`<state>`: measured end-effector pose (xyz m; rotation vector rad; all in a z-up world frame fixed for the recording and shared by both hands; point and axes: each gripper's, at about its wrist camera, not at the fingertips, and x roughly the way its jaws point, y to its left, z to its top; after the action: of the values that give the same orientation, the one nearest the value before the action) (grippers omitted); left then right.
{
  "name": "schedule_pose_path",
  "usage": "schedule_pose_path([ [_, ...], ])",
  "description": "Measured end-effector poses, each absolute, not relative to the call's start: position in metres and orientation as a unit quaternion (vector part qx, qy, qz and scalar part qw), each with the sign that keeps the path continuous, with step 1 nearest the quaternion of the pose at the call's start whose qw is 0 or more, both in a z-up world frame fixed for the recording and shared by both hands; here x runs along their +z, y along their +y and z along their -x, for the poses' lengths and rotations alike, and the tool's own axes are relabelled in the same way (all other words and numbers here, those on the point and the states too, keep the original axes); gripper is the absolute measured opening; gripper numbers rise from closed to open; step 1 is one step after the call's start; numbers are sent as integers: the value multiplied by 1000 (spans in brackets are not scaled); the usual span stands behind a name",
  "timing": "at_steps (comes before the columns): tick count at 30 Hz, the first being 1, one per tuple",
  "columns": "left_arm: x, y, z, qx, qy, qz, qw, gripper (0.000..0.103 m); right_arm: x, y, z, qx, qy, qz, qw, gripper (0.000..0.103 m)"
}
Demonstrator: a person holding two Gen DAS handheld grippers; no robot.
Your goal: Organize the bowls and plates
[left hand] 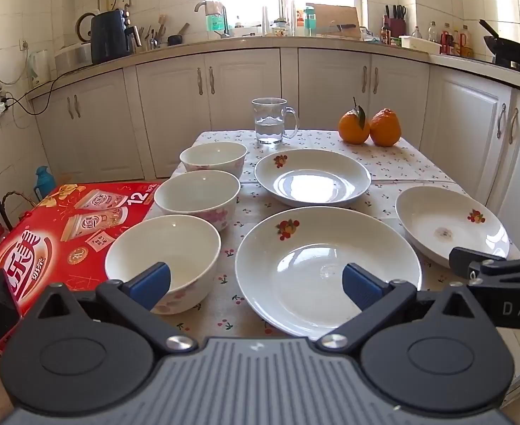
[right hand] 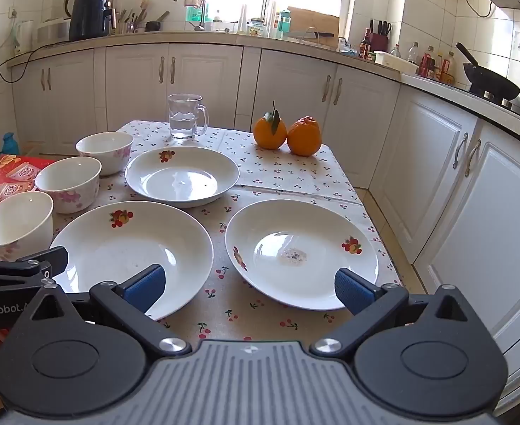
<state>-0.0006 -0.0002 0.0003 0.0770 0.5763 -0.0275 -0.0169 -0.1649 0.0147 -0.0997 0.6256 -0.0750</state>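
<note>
Currently: three plates [right hand: 132, 244], three bowls [left hand: 198, 196] laid out separately on table [right hand: 295, 173]; left gripper [left hand: 256, 283], right gripper [right hand: 249, 288] both spread wide, empty.

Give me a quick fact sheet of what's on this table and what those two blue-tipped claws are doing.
Bowls: three white bowls in a row on the left, unstacked
Plates: three white plates with fruit prints, lying apart
Marked plate: right plate has a smudge at its centre
Other items: glass mug of water, two oranges at the far edge
Off table: red carton on the left
Left gripper: open, holding nothing
Right gripper: open, holding nothing
</note>
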Motion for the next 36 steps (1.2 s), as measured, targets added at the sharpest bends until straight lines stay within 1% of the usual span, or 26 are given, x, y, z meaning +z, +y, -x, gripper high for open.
schedule_pose_path([
  [36, 1, 0, -2, -16, 288, -35, 957, 102, 17, -165, 19, -37, 305, 51, 950, 103],
])
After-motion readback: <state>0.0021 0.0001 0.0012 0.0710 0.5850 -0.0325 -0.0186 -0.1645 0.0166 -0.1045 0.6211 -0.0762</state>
